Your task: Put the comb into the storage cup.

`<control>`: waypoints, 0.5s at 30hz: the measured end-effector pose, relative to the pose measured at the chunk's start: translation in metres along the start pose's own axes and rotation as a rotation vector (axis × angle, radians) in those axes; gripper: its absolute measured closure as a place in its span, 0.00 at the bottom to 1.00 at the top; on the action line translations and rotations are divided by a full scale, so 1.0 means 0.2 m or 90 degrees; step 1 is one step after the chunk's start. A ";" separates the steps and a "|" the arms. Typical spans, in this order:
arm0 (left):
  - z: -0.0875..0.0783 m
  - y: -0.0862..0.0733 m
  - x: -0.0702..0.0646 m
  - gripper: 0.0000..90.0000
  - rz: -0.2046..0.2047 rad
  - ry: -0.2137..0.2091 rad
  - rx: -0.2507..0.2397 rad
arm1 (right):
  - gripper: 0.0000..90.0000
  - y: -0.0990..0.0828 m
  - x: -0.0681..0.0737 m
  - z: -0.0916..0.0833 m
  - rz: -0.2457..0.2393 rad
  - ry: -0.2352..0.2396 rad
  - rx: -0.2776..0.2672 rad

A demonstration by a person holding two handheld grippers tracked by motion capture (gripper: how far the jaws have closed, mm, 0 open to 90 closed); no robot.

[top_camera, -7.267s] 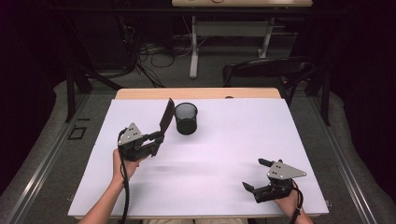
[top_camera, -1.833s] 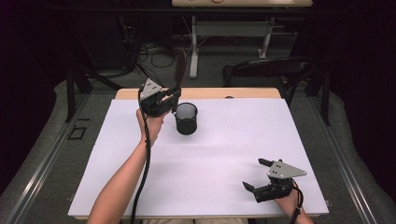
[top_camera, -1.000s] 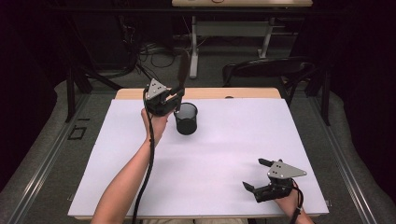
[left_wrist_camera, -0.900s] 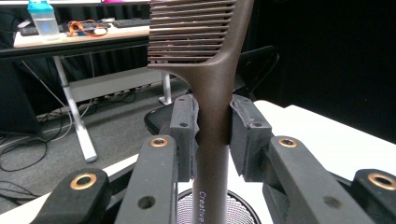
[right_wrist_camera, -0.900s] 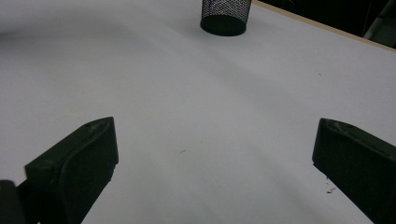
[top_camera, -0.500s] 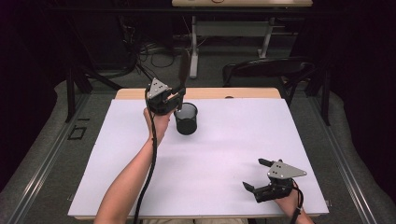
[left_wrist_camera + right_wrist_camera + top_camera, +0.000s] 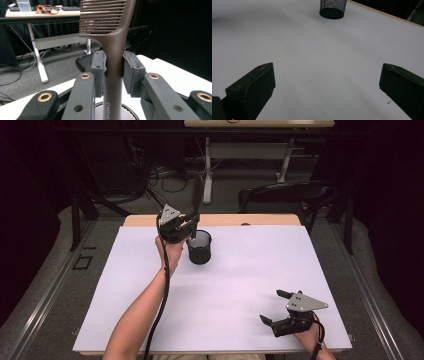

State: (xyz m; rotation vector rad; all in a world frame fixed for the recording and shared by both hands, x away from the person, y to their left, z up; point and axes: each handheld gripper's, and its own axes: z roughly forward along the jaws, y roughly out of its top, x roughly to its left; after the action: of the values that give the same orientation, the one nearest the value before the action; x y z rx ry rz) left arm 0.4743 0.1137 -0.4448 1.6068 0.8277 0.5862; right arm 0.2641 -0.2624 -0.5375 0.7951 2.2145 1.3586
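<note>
A brown wide-tooth comb stands upright, teeth end up, with my left gripper shut on its handle. In the left gripper view the two pads clamp the comb from both sides. Its handle points down at the mouth of a black mesh cup. The cup stands on the white table towards the far side, just right of the left gripper. My right gripper rests on the table at the near right, open with nothing between its jaws. The cup shows far off in its view.
The white tabletop stretches bare between the cup and the right gripper. A dark chair stands behind the far edge, with a desk and cables on the floor beyond. The left cable trails along the forearm.
The left gripper has carried the comb from the table's left middle to the cup and turned it upright. Over the last second it edged slightly right. The right gripper has stayed put.
</note>
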 end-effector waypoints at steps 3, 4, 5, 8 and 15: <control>0.01 0.00 0.00 0.81 -0.002 0.001 0.001 | 0.00 0.00 0.00 0.00 0.000 0.000 -0.001; 0.01 -0.01 0.00 0.81 -0.002 0.000 0.002 | 0.00 0.00 0.00 0.00 0.002 0.000 0.000; 0.01 -0.01 0.00 0.81 -0.004 0.002 0.000 | 0.00 0.00 0.00 0.00 0.001 0.000 0.000; 0.02 -0.01 0.00 0.81 -0.003 0.001 0.004 | 0.00 0.00 0.00 0.00 -0.001 0.000 0.000; 0.03 -0.02 0.01 0.81 -0.006 0.002 0.006 | 0.00 0.00 0.00 0.00 -0.001 0.001 0.001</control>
State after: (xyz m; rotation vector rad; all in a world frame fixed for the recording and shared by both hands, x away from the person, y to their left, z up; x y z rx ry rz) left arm 0.4788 0.1118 -0.4508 1.6099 0.8404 0.5788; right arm 0.2640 -0.2626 -0.5375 0.7929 2.2184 1.3571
